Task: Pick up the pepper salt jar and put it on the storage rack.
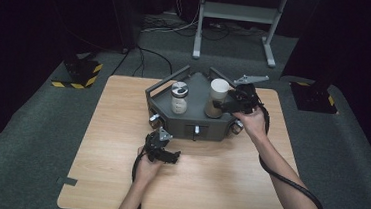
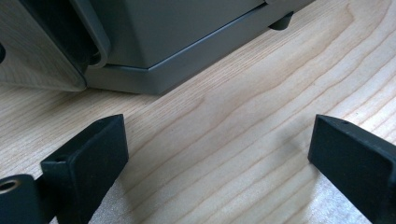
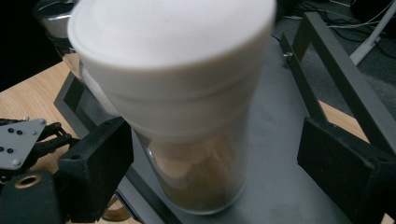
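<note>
— What's nearest?

— The person's forearms, rising from the bottom of the high view, above the wooden table [image 1: 121,129]. On its far half stands the grey tray [image 1: 194,128], carrying two jars.

— And the jars?

— A white-lidded jar [image 1: 217,98] stands upright on the tray's right side; a metal-lidded jar [image 1: 179,97] stands to its left, apart.

— The tools?

— The right gripper [image 1: 222,106] has its jaws spread wide around the white-lidded jar (pads clear of the glass). The left gripper [image 1: 173,157] hovers over bare wood just before the tray, jaws wide, holding nothing.
</note>
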`<state>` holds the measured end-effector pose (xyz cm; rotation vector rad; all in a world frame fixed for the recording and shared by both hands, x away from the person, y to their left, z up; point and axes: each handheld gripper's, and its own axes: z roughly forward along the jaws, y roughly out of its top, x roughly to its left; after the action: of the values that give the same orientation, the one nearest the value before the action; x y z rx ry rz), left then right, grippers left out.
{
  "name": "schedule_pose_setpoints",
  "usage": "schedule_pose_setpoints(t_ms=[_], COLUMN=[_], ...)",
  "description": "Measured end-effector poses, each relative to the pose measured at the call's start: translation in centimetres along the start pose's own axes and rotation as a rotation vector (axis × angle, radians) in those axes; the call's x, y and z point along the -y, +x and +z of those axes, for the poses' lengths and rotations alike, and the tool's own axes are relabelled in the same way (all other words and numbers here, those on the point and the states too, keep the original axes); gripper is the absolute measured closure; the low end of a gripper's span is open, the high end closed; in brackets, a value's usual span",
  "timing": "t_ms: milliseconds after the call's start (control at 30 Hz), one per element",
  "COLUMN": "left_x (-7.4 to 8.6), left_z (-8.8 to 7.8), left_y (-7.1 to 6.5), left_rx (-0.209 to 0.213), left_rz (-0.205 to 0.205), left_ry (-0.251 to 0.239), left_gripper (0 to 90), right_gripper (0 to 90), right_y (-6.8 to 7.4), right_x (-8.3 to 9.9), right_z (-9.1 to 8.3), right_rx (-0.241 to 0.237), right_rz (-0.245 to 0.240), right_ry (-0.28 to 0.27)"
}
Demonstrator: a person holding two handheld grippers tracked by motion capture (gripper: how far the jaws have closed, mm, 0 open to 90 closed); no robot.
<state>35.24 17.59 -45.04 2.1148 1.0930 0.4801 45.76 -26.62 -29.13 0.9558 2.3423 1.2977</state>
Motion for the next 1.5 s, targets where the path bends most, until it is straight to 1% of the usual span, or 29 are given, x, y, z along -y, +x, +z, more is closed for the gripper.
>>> schedule_pose_setpoints(t_ms=[33,133,367,567,667,700,767,867,933,1033,1100,1400,1433,1467,1500], left_x=[0.0,0.0,0.0,0.0,0.0,0.0,0.0,0.0,0.0,0.0,0.0,0.0,0.0,0.0,0.0], left_z=[0.0,0.0,0.0,0.0,0.0,0.0,0.0,0.0,0.0,0.0,0.0,0.0,0.0,0.0,0.0], left_y=[0.0,0.0,0.0,0.0,0.0,0.0,0.0,0.0,0.0,0.0,0.0,0.0,0.0,0.0,0.0], left_rx=[0.0,0.0,0.0,0.0,-0.001,-0.001,-0.001,-0.002,-0.002,-0.002,-0.002,-0.002,-0.002,-0.002,-0.002], left_rz=[0.0,0.0,0.0,0.0,0.0,0.0,0.001,0.001,0.001,0.001,0.001,0.002,0.002,0.002,0.003], left_ry=[0.0,0.0,0.0,0.0,0.0,0.0,0.0,0.0,0.0,0.001,0.001,0.001,0.001,0.001,0.001], left_gripper=[4.8,4.8,4.8,4.8,4.8,4.8,4.8,4.8,4.8,4.8,4.8,4.8,4.8,4.8,4.8], right_gripper=[9.9,10.2,10.3,10.4,10.8,10.8,10.9,10.9,11.1,11.2,11.5,11.7,11.8,11.8,11.8], right_y=[-0.2,-0.2,-0.4,-0.5,-0.5,-0.5,-0.8,-0.9,-1.2,-1.3,-1.6,-1.9,-1.9,-1.9,-2.0], right_x=[0.2,0.4,1.3,1.9,2.8,2.8,3.6,4.1,4.9,5.4,6.1,7.6,8.1,8.1,8.6], right_z=[-0.2,-0.5,-1.1,-1.6,-2.4,-2.4,-3.0,-3.2,-3.6,-3.7,-4.0,-4.5,-4.5,-4.5,-4.5], right_rx=[-0.003,0.001,-0.011,-0.013,-0.005,-0.005,-0.001,0.004,0.006,0.008,0.006,0.011,0.013,0.013,0.013], right_rz=[0.004,-0.007,-0.013,-0.009,-0.004,-0.004,0.012,0.017,0.031,0.04,0.058,0.079,0.082,0.082,0.093], right_ry=[0.001,0.005,0.0,-0.011,-0.028,-0.028,-0.032,-0.027,-0.029,-0.03,-0.028,-0.019,-0.016,-0.016,-0.016])
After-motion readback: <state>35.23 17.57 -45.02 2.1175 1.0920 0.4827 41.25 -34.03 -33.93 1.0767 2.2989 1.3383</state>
